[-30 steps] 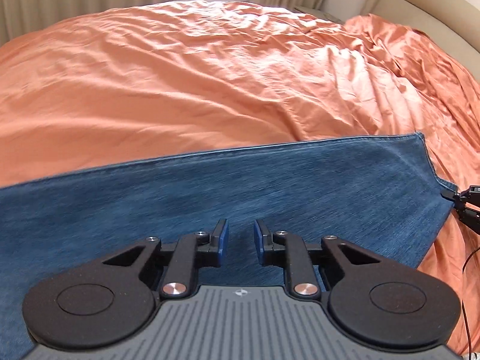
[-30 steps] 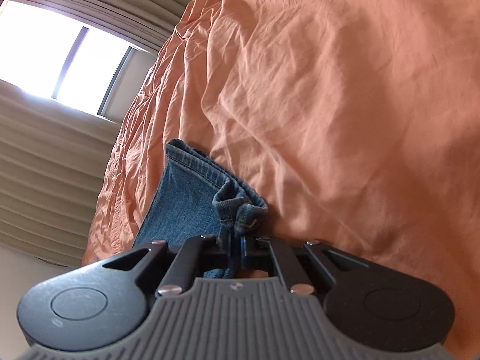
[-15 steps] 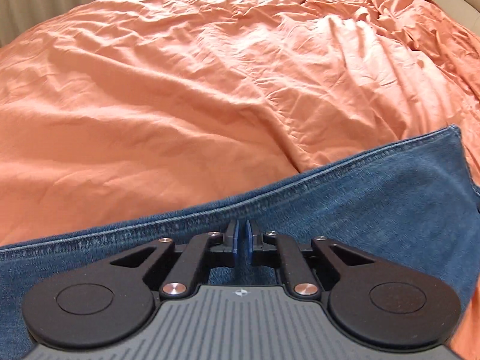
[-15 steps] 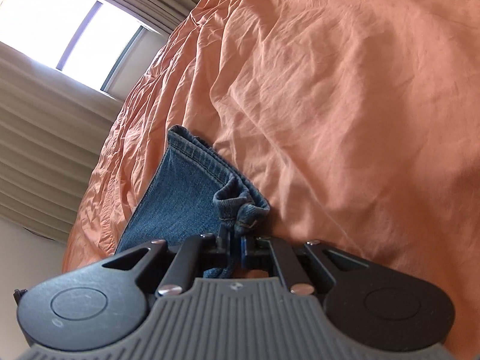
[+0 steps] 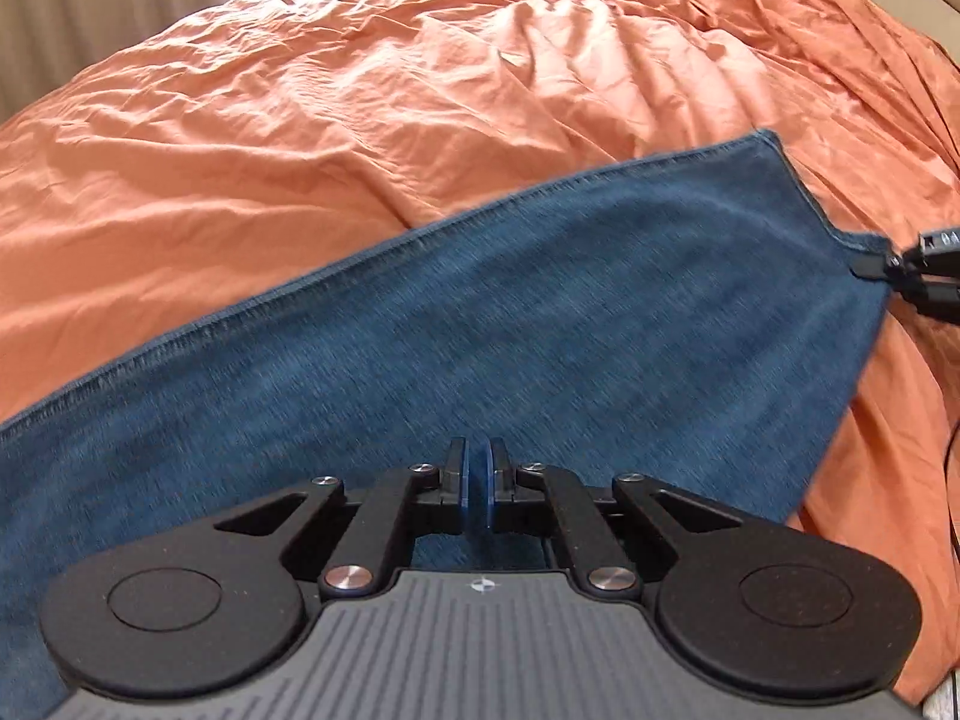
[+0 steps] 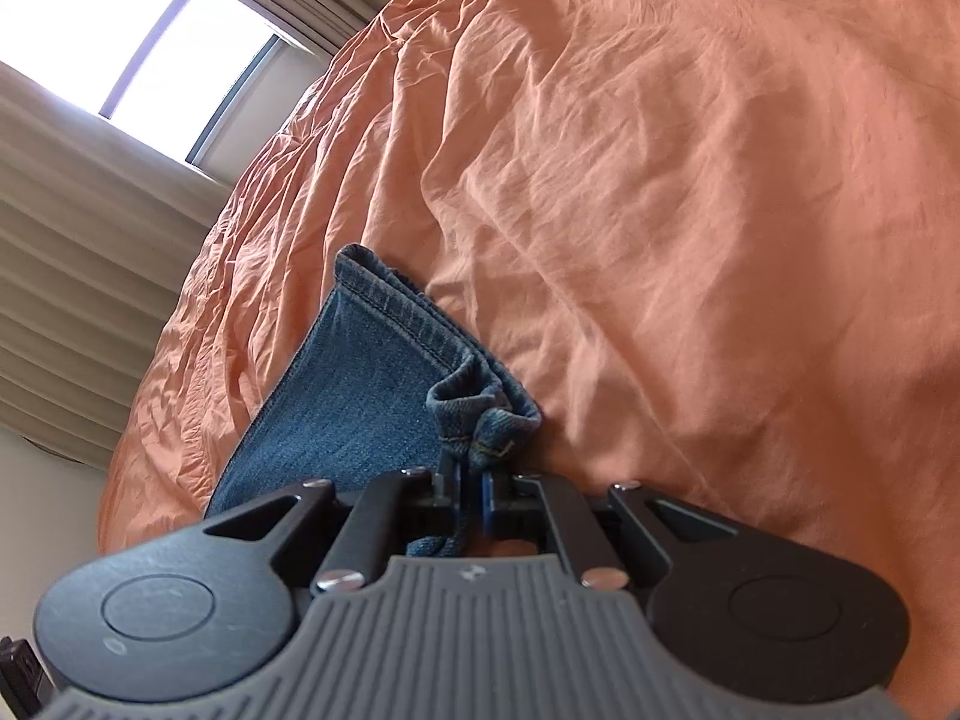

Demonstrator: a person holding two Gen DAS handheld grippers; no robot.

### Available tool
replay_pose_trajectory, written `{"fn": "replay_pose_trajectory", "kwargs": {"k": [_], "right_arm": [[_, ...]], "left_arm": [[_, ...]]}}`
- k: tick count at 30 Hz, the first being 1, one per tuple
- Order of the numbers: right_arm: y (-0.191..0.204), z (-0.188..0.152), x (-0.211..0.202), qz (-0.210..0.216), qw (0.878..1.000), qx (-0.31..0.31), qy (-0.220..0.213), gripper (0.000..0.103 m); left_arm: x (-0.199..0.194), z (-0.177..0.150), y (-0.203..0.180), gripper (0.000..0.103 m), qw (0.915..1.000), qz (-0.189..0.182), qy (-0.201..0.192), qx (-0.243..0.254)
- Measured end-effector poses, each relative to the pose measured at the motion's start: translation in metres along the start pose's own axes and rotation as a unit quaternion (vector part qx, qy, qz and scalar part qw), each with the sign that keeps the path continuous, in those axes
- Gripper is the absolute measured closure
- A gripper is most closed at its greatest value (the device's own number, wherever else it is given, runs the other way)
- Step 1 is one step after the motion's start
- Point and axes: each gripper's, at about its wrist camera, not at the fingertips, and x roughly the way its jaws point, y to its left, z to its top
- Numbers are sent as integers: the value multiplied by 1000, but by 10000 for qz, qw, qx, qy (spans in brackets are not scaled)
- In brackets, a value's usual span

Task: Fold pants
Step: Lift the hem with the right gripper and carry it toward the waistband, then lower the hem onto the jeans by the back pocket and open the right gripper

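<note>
Blue denim pants (image 5: 540, 312) lie stretched across an orange bed cover (image 5: 360, 108). My left gripper (image 5: 478, 480) is shut on the near edge of the pants, with denim pinched between its blue pads. My right gripper (image 6: 472, 480) is shut on the bunched hem corner of the pants (image 6: 480, 414), and it also shows at the right edge of the left wrist view (image 5: 882, 267), holding the leg end. The leg hangs taut between the two grippers.
The wrinkled orange cover (image 6: 690, 210) fills the bed, bunched up at the far right. Beige curtains (image 6: 78, 228) and a bright window (image 6: 120, 30) stand beyond the bed's far side. A thin black cable (image 5: 951, 480) hangs at the right.
My left gripper closed on the pants' edge, then pulled back and up with it, so more denim is in view. My right gripper kept hold of the hem corner and tilted slightly.
</note>
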Motion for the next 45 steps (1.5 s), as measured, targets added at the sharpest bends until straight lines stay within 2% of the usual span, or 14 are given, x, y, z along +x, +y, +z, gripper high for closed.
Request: {"fn": "replay_pose_trajectory", "kwargs": {"k": [2, 7, 9, 12, 16, 22, 28, 32, 36, 40, 43, 45], "right_arm": [[5, 1, -2, -40, 10000, -59, -14, 103], [24, 4, -13, -68, 9995, -286, -133, 103], [40, 5, -25, -35, 9985, -490, -252, 103], [76, 3, -49, 29, 9936, -1024, -473, 103], [137, -3, -84, 244, 9803, -1788, -800, 103], [246, -36, -122, 591, 9513, -2819, -1100, 103], [349, -97, -119, 818, 9276, -3499, -1022, 102], [398, -147, -90, 943, 9256, -3591, -734, 102], [418, -206, -46, 1045, 9267, -3603, -239, 102], [414, -282, 8, 972, 9204, -3743, 567, 102], [395, -337, 47, 600, 9095, -3951, 1141, 102], [381, -357, 62, 417, 9036, -4061, 1296, 101]], "left_arm": [[-5, -18, -14, 99, 9999, -126, 50, -11], [-18, -46, -28, 103, 9997, -131, -8, -226], [-21, -50, -26, 103, 9983, -406, 122, -395], [-32, -61, -29, 102, 9984, -434, 177, -323], [-62, -74, -12, 99, 9960, -688, -38, -563], [-116, -89, 38, 96, 9952, -370, -529, -730], [-163, -102, 107, 86, 9881, -78, -982, -1180], [-186, -118, 149, 78, 9787, -28, -1227, -1645], [-194, -139, 186, 74, 9674, -56, -1385, -2119], [-187, -163, 220, 74, 9501, -292, -1411, -2767], [-179, -177, 238, 74, 9436, -319, -1225, -3059], [-175, -185, 247, 74, 9374, -476, -1189, -3239]]}}
